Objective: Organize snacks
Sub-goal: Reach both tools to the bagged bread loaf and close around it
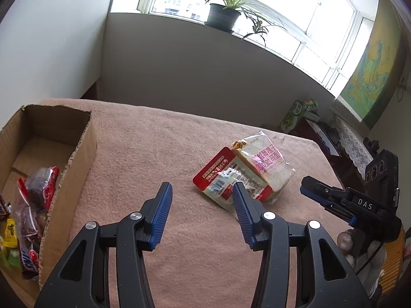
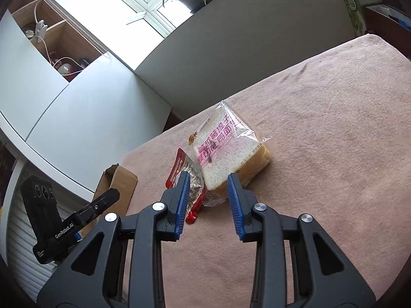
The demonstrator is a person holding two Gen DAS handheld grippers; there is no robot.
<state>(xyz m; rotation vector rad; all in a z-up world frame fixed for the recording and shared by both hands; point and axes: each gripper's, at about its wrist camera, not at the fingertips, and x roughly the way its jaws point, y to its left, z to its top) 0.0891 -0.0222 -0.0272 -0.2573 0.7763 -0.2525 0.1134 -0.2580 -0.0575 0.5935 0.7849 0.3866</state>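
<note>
The left gripper [image 1: 201, 188] is seen at the near edge of its own view, its blue pads [image 1: 161, 213] held apart with nothing but the pink cloth [image 1: 143, 148] of the table between them; its right fingertip overlaps the near edge of the red packet [image 1: 218, 177] in the picture, though whether it touches cannot be told. The right gripper [image 2: 208, 178] is likewise seen with its pads [image 2: 183, 200] parted and nothing pressed between them, the near corner of the bread bag [image 2: 226, 151] lying in line with the gap, just beyond the tips. In the left wrist view the right gripper is seen from the side at the right edge, held in a gloved hand [image 1: 364, 254] and pointing toward the two packets. The bread bag, clear with pink lettering, is seen resting on the cloth near the middle of the table, propped partly over the red packet, which lies against its left side. At the left end of the table an open cardboard box [image 1: 79, 159] is found, with several wrapped snacks [image 1: 30, 205] piled in its near part. Farther off, a potted plant [image 1: 226, 12] is set on the window ledge, and a green box [image 1: 295, 114] stands beyond the table's far right corner.
</note>
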